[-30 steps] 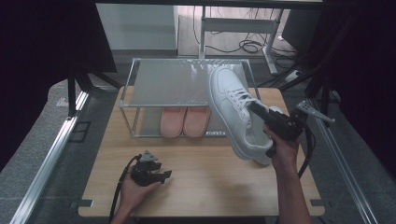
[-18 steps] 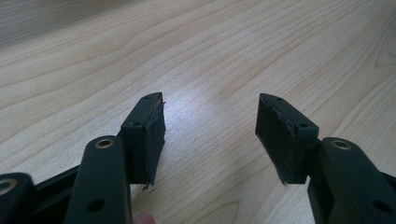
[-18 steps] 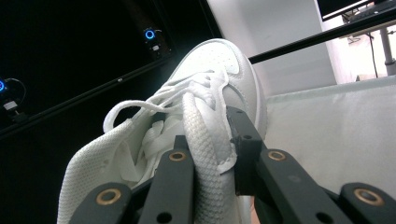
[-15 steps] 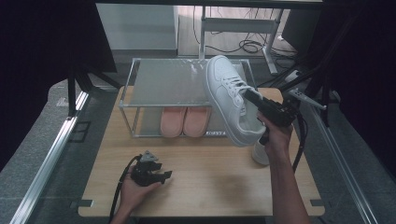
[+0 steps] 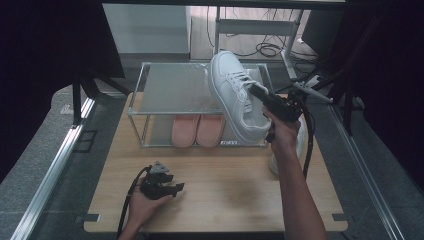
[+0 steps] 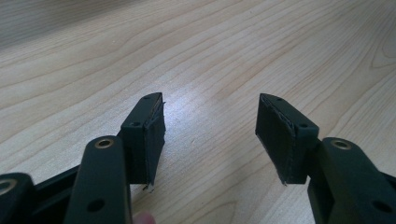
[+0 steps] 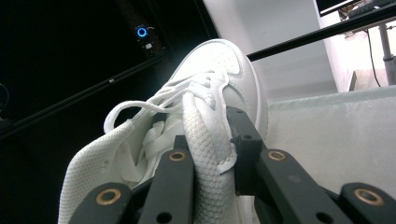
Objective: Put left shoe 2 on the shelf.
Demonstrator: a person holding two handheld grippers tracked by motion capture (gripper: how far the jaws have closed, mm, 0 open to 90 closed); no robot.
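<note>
White lace-up sneaker held aloft over the rack's glass top shelf.

The right gripper [image 5: 260, 95] has its jaws closed on the padded tongue and laces of the white low-top sneaker [image 5: 235, 95], which hangs tilted, toe toward 12 o'clock, above the frosted-glass top of the metal-framed shoe rack [image 5: 175, 90]. A pair of pink slippers [image 5: 197, 130] sits on the lower level, and a second white shoe [image 5: 300, 145] stands on the pale wooden table [image 5: 225, 200] at 3 o'clock. The left gripper [image 5: 175, 189] rests at 7 o'clock, jaws spread wide and empty. The sneaker looks light but floppy at the tongue; such a hold likely lets it swing, so the firmer heel collar or sidewall would steady it better.
</note>
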